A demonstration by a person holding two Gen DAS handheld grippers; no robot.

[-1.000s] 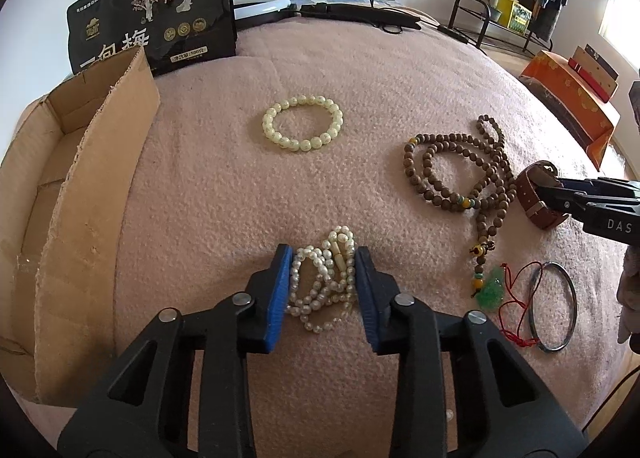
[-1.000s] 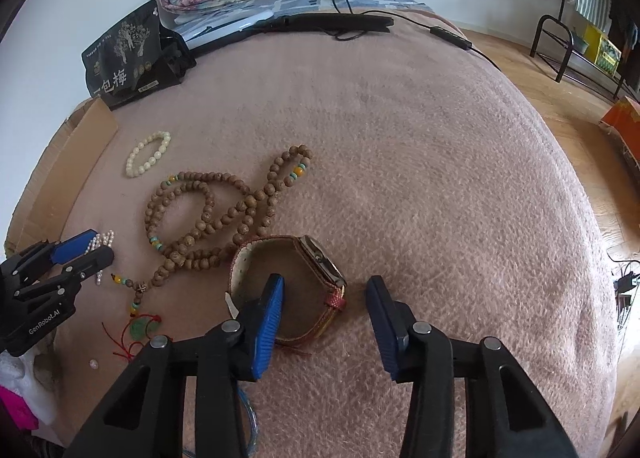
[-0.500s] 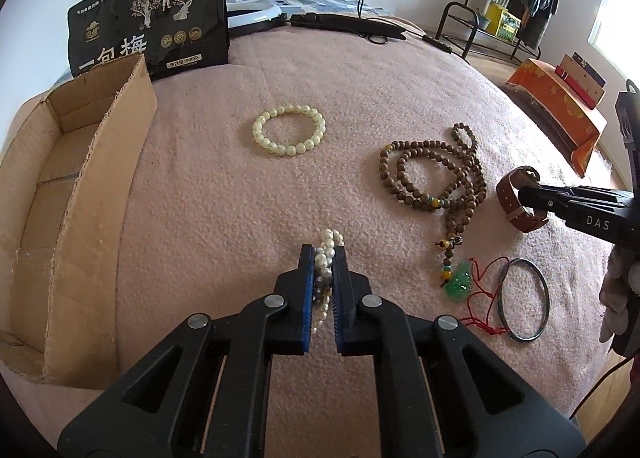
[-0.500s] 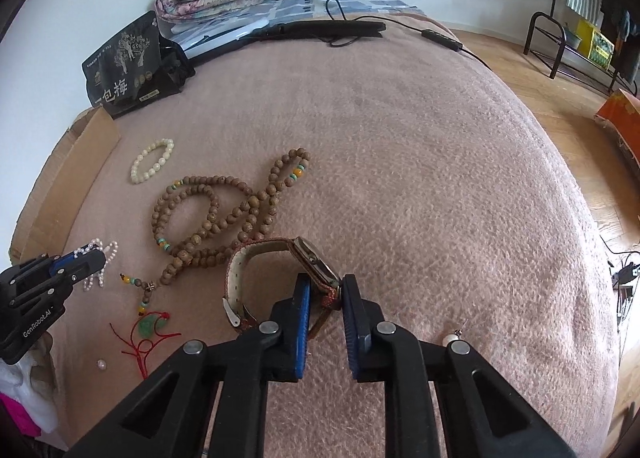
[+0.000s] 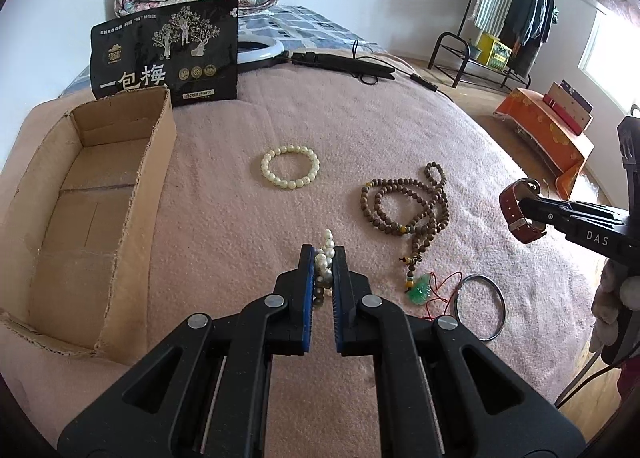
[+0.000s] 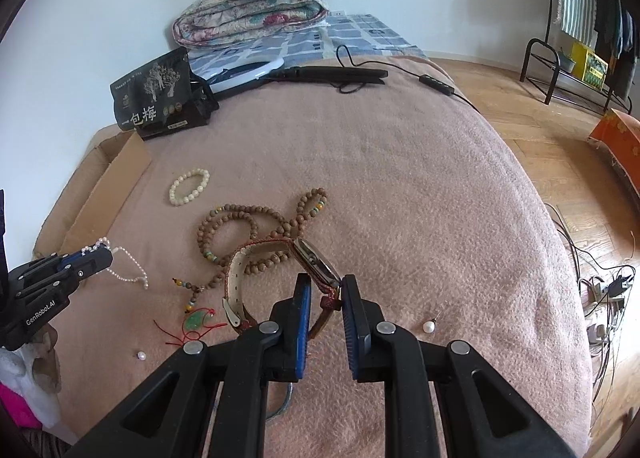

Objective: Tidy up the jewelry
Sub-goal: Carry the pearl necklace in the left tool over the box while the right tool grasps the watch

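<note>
My left gripper [image 5: 323, 258] is shut on a white pearl strand [image 5: 327, 248], lifted off the pink blanket [image 5: 360, 129]; the right wrist view shows the pearl strand [image 6: 127, 269] dangling from it at the left. My right gripper [image 6: 325, 290] is shut on the strap of a brown leather watch [image 6: 316, 261], raised above the blanket; the left wrist view has the watch [image 5: 516, 213] at the right edge. On the blanket lie a cream bead bracelet [image 5: 290, 171], a brown wooden bead necklace [image 5: 412, 205] with a green pendant [image 5: 420, 289], and a metal bangle [image 5: 480, 308].
An open cardboard box [image 5: 86, 209] sits at the blanket's left edge, a black snack bag [image 5: 164, 53] behind it. Two loose pearl earrings [image 6: 429, 326] [image 6: 141, 355] lie on the blanket. A folded quilt [image 6: 256, 7], ring light and cables lie at the back.
Both grippers closed, the left on the pearl strand, the right on the watch strap, then rose with them off the blanket.
</note>
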